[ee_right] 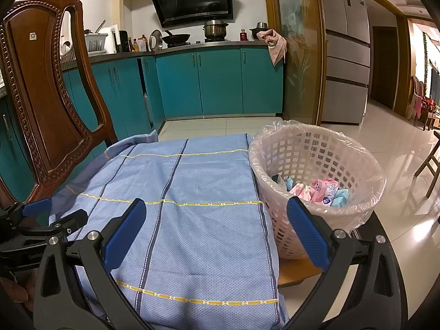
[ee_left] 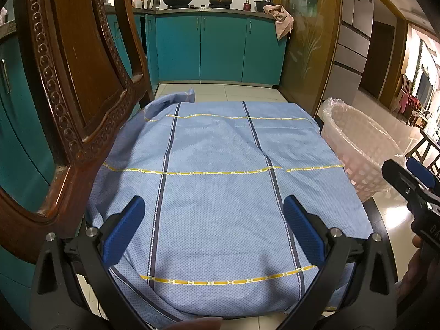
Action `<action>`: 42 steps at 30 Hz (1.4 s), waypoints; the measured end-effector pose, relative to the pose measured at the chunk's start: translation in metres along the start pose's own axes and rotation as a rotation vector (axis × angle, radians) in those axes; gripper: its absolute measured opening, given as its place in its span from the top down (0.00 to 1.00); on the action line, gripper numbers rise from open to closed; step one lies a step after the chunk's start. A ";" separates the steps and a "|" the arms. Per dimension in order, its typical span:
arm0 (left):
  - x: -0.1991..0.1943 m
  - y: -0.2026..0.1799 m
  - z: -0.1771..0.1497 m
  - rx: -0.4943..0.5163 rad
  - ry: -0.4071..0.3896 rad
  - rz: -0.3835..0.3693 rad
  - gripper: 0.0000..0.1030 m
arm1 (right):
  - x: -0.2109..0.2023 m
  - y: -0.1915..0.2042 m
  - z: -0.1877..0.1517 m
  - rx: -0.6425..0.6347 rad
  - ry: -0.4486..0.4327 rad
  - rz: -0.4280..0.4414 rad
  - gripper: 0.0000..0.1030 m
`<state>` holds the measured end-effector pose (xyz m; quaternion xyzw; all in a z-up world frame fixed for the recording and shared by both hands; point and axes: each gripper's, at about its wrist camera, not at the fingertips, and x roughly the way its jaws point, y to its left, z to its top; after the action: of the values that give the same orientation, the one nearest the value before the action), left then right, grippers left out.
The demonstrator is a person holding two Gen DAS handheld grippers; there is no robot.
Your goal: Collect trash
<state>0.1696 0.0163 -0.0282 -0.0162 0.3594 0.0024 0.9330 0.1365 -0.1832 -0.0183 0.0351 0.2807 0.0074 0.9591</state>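
Both sets of tongs are spread wide with nothing between the pads. The left gripper (ee_left: 214,231) hangs over the near part of the blue cloth (ee_left: 220,165); the right gripper (ee_right: 217,231) hovers over the cloth's edge nearest the basket (ee_right: 316,165). That looks like a neutral, parked pose, since the cloth shows no loose scraps to reach for.

The basket sits just beside the cloth, touching its edge, probably so drops are short (it's lined with a clear plastic bag). The trash (ee_right: 319,189) is at the bottom of the basket: crumpled pink and pale blue wrappers, plus something darker that's hard to make out. Judging by that, collecting seems basically done.
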 end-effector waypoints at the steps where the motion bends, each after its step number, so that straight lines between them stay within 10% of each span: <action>1: 0.000 0.000 0.000 0.000 0.001 0.000 0.03 | 0.000 0.000 0.001 -0.001 0.000 0.000 0.03; 42: 0.002 0.001 -0.001 0.002 0.003 0.001 0.03 | 0.000 0.003 0.001 -0.003 0.006 0.004 0.03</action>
<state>0.1707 0.0171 -0.0308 -0.0150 0.3609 0.0024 0.9325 0.1373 -0.1807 -0.0174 0.0344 0.2835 0.0101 0.9583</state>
